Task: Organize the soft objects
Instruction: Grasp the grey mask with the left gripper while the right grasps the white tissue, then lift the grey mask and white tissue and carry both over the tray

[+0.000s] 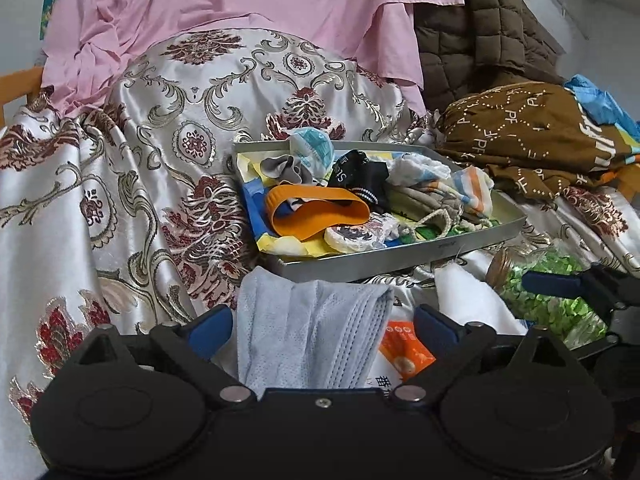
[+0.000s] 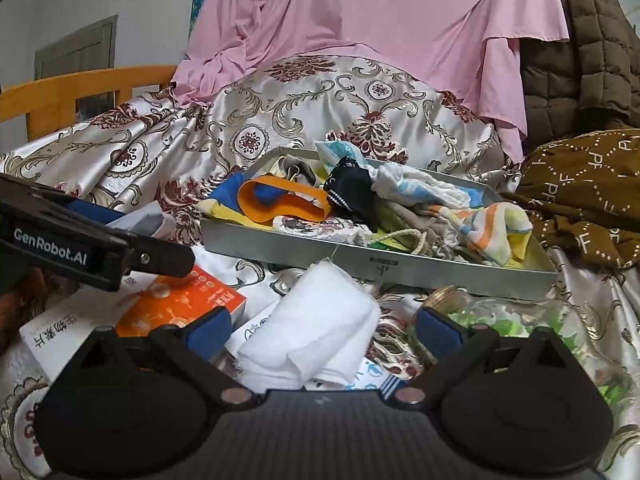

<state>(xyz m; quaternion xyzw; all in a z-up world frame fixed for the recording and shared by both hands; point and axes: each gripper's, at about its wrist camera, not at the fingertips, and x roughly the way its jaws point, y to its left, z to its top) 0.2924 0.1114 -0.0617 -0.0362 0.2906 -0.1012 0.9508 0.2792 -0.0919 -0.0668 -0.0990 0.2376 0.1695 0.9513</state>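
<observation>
A grey metal tray (image 1: 400, 258) (image 2: 360, 258) sits on the brocade cover, holding an orange band (image 1: 316, 212) (image 2: 280, 200), a black cloth (image 1: 360, 178) (image 2: 352, 192), a striped cloth (image 2: 492, 228) and other soft items. My left gripper (image 1: 322, 326) is open, with a light blue face mask (image 1: 308, 332) lying between its wide-spread fingers, just short of the tray. My right gripper (image 2: 322, 326) is open around a white folded cloth (image 2: 316, 332). The left gripper also shows at the left of the right wrist view (image 2: 120, 240).
A glass jar of green bits (image 1: 552, 296) (image 2: 500, 320) lies on its side at the right. An orange and white box (image 2: 184, 300) lies at the left. Brown printed fabric (image 1: 532, 132), a pink sheet (image 1: 240, 8) and a brown quilted jacket (image 1: 492, 28) lie behind.
</observation>
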